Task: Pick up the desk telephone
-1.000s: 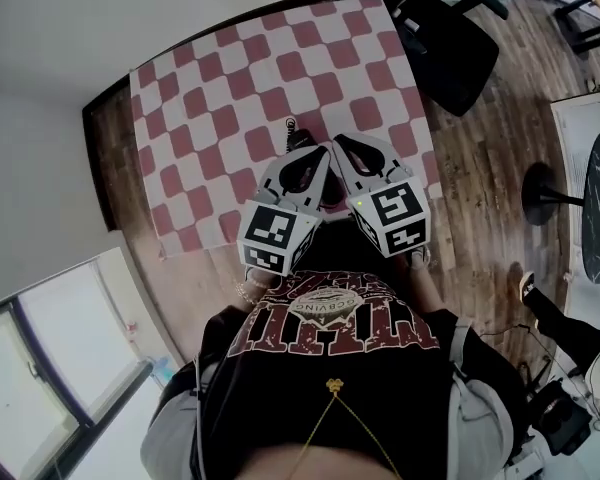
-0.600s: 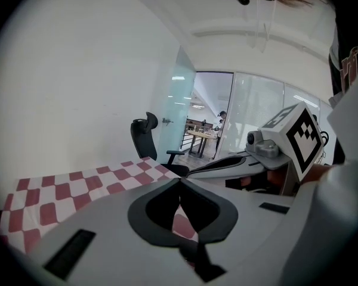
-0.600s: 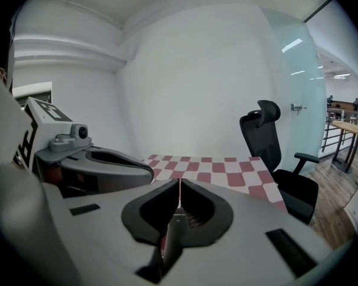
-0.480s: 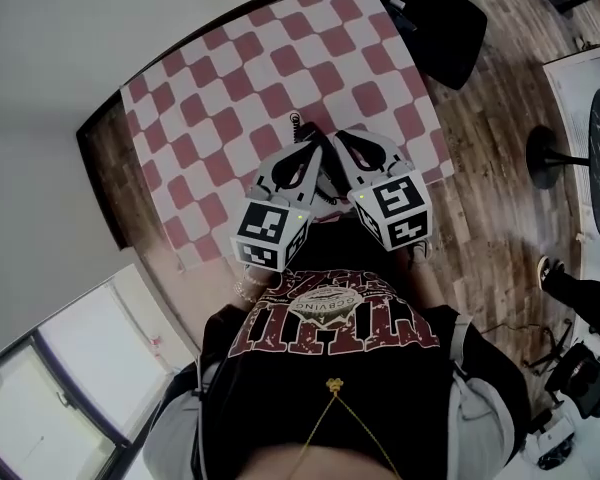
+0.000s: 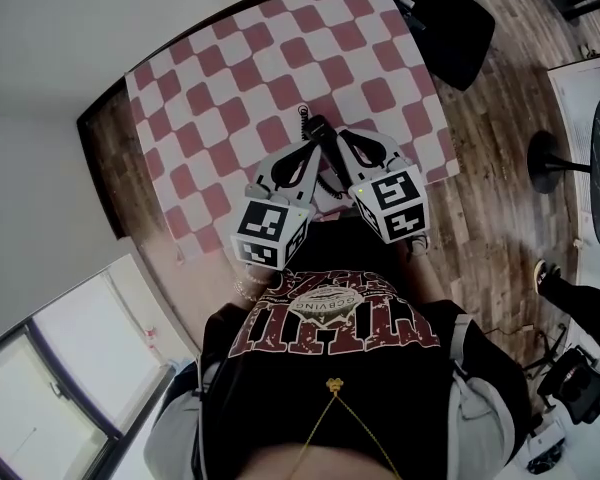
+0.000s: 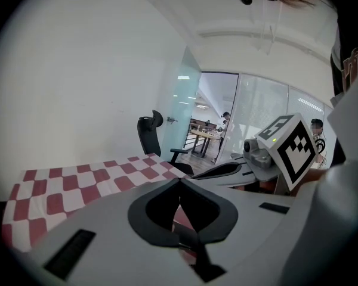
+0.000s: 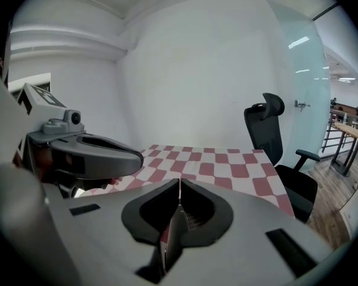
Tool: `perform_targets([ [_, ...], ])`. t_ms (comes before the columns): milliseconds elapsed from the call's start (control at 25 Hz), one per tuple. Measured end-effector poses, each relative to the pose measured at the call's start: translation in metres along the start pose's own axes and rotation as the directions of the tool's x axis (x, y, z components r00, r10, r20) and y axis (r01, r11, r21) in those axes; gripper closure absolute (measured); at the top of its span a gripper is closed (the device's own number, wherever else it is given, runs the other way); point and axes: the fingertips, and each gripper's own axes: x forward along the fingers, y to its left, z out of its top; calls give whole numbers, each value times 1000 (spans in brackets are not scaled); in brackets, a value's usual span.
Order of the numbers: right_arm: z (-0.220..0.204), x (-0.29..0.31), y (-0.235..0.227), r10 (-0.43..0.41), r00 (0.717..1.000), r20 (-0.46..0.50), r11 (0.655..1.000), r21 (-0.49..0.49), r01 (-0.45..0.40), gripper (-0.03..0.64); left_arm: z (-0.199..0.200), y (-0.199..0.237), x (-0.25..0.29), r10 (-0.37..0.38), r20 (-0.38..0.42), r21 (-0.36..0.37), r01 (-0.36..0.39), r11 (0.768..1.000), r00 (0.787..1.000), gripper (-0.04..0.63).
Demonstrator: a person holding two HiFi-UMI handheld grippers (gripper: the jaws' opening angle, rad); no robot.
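Note:
The telephone (image 5: 319, 127) is a dark object on the checkered table (image 5: 230, 88), near its front edge. Only a black part and a coiled cord (image 5: 303, 115) show; the rest is hidden under my grippers. My left gripper (image 5: 323, 149) and right gripper (image 5: 341, 138) hang side by side just above it, tips almost touching each other. In the left gripper view the left gripper (image 6: 179, 181) has its jaws meeting at the tip, with nothing between them. The right gripper (image 7: 179, 190) is likewise shut and empty in the right gripper view.
A black office chair (image 5: 450, 28) stands at the table's far right corner, on the wooden floor. A round black stand base (image 5: 550, 173) is further right. A white wall runs behind the table. My own body fills the near side.
Both grippers have sunk a little toward the telephone and stayed shut. More of the phone's black part and its cord shows beyond the tips.

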Motion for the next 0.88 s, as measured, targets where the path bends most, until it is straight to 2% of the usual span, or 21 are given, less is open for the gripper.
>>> perform_targets([
  [360,-37,25,3,18,995,-99,999,-24,-21,594,-7,6,-6,18,1,-34,-18,999,1000,588],
  [880,-86,50,3,28,975,-219,1000,-5,-30,592,-15,12,-9,27,-7,-75,-27,997,1000,588],
])
